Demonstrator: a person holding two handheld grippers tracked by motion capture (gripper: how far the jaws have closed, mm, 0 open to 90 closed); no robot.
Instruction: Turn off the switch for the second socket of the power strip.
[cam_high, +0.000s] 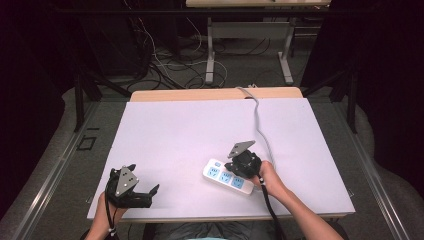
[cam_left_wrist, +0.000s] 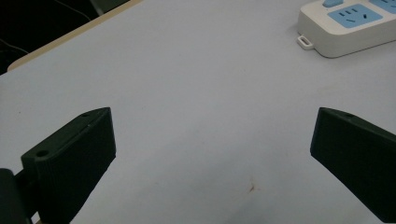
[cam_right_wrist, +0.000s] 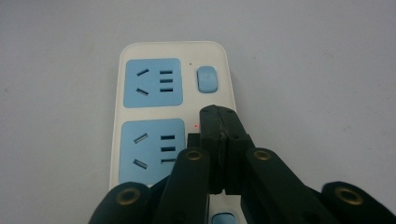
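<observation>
White table (cam_high: 190, 130), right gripper (cam_high: 239, 167) down on power strip (cam_high: 220, 176)

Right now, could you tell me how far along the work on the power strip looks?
Done: a small red light glows beside the middle switch. In hand: the right gripper, shut, its tips at that switch on the power strip. Left: the far switch looks untouched, no light by it. The left gripper waits open over bare table.

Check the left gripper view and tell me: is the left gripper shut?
No. The left gripper is open, with bare table between its jaws.
</observation>
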